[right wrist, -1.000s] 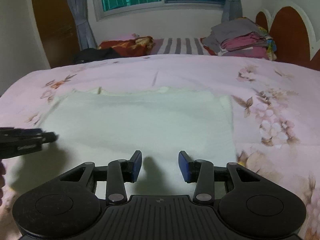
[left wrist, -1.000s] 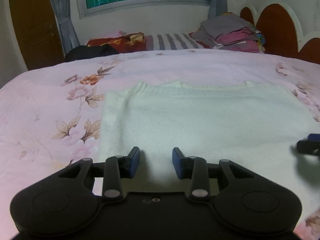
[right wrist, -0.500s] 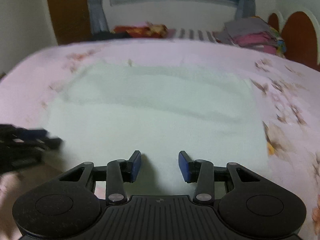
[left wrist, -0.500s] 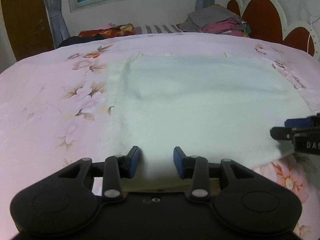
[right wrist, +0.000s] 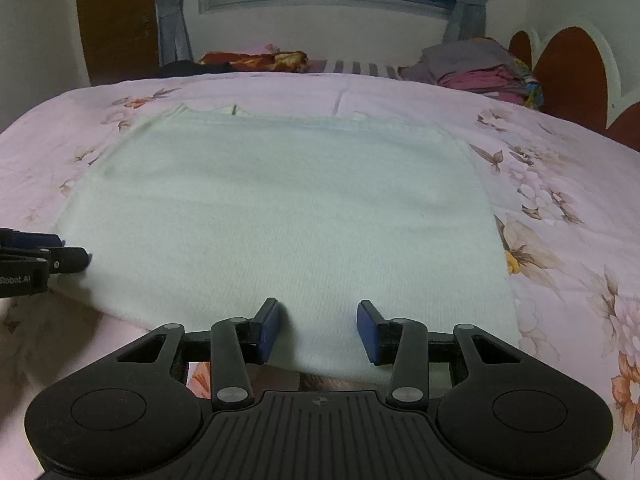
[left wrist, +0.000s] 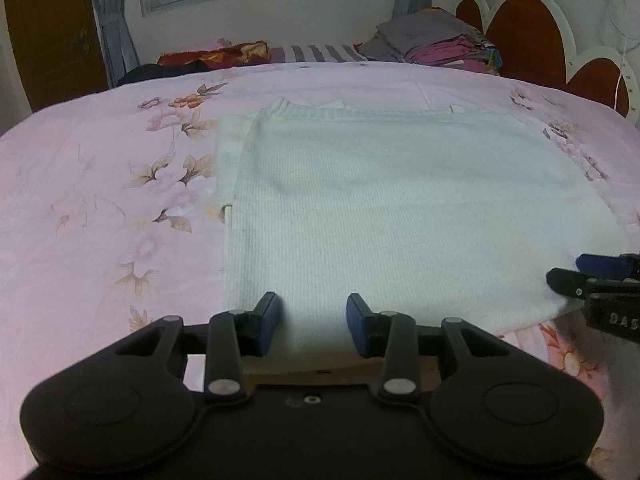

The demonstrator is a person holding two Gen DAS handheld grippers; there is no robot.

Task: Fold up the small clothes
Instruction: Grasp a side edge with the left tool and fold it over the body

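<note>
Our left gripper (left wrist: 312,322) had its fingers (left wrist: 267,322) spread, straddling the near hem of the white knit garment (left wrist: 400,208) without pinching it. Our right gripper (right wrist: 318,330) stood the same way, blue fingers (right wrist: 368,330) apart over the same hem, further toward the garment's right corner. Each gripper showed at the edge of the other's view, well apart along the hem.

The garment lay flat on the pink floral bedsheet (left wrist: 100,200), already narrowed into a rectangle, with a doubled strip visible along its left edge and the collar at the far end.

We judged the step to be taking the near hem for a fold toward the collar. To do it well, both pairs of fingers should slide under all layers, close level with each other, and lift together so the hem stays straight. A pile of folded clothes (left wrist: 436,46) sat at the headboard (left wrist: 520,28).
</note>
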